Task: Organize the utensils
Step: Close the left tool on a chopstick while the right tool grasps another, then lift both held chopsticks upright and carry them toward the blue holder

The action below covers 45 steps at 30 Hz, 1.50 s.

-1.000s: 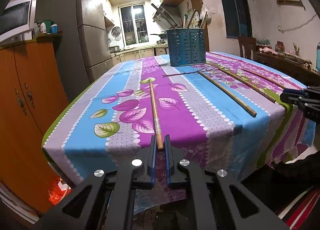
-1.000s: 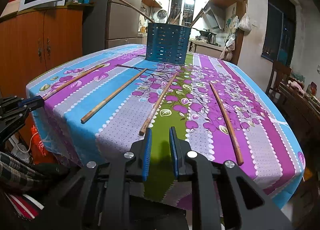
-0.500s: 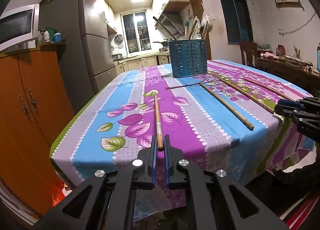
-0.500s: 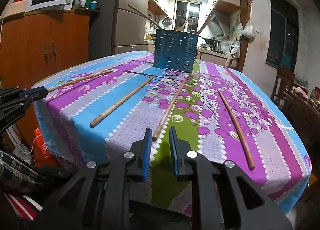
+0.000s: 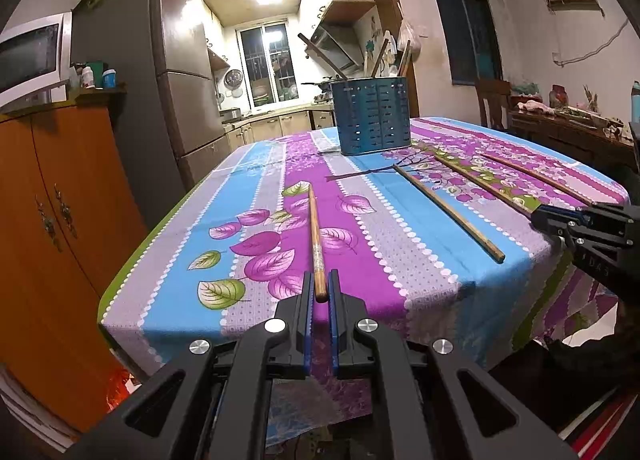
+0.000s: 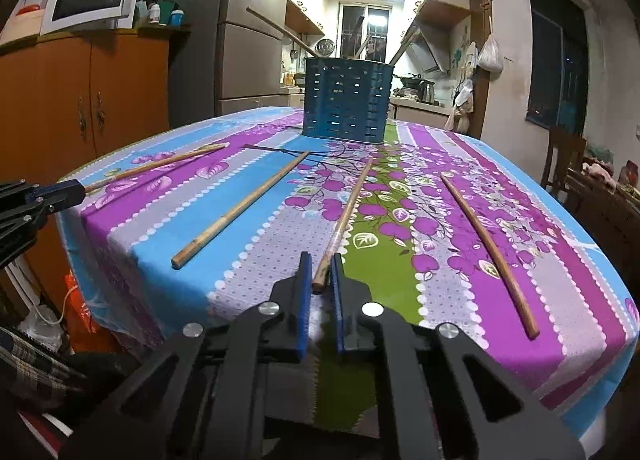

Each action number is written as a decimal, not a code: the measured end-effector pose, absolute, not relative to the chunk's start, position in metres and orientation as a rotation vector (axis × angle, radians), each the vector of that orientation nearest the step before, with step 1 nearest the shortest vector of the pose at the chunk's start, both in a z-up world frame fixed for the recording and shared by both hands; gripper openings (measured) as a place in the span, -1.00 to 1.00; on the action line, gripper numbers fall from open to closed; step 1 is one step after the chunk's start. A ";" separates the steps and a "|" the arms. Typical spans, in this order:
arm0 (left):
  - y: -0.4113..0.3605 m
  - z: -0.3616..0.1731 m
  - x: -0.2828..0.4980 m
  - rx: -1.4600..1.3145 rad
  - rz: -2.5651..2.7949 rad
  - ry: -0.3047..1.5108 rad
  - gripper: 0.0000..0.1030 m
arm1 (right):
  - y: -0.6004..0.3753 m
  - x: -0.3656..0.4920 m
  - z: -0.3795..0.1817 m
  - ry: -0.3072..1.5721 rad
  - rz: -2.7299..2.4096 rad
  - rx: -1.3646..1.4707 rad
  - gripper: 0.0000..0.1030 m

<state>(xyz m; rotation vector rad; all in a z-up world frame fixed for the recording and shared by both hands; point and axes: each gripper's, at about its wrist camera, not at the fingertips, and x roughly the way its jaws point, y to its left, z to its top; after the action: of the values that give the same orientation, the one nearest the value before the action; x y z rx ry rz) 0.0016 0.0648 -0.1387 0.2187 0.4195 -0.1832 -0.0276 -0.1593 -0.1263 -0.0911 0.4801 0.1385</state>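
Several wooden chopsticks lie on a flowered tablecloth [image 5: 400, 260] in front of a blue slotted utensil holder [image 5: 374, 116] [image 6: 346, 100] with sticks leaning in it. My left gripper [image 5: 320, 280] is shut on the near end of the leftmost chopstick [image 5: 314, 228] at the table's front edge. It also shows at the left of the right wrist view as the left gripper [image 6: 76, 188] holding that chopstick [image 6: 160, 164]. My right gripper [image 6: 320, 260] is closing, its blue pads pinching the near end of a middle chopstick [image 6: 352, 204].
Two loose chopsticks [image 6: 244, 208] [image 6: 484, 248] flank the one held on the right. An orange cabinet [image 5: 60, 220] stands left of the table with a microwave [image 6: 90, 0] on top. A fridge [image 5: 132, 100] is behind, and a wooden chair [image 6: 560, 164] and sideboard [image 5: 568, 132] are on the right.
The right jaws have narrowed from a visible gap onto the end of the middle chopstick. The left gripper has kept its hold on its chopstick in the same place.
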 end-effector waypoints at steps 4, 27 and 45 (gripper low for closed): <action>0.064 -0.137 0.001 0.221 -0.185 0.412 -0.85 | -0.163 -0.026 -0.124 0.486 0.142 -0.053 -0.91; 0.068 -0.075 0.013 0.231 -0.151 0.252 -0.85 | -0.165 -0.023 -0.044 0.296 0.158 -0.185 -0.91; 0.074 -0.005 0.074 0.179 -0.159 0.206 -0.85 | -0.178 0.027 0.021 0.184 0.167 -0.189 -0.91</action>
<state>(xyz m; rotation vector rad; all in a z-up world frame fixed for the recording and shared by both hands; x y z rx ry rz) 0.0738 0.0735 -0.0046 0.1794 0.2056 -0.1592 0.0266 -0.1782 0.0207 -0.1891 0.1841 0.1666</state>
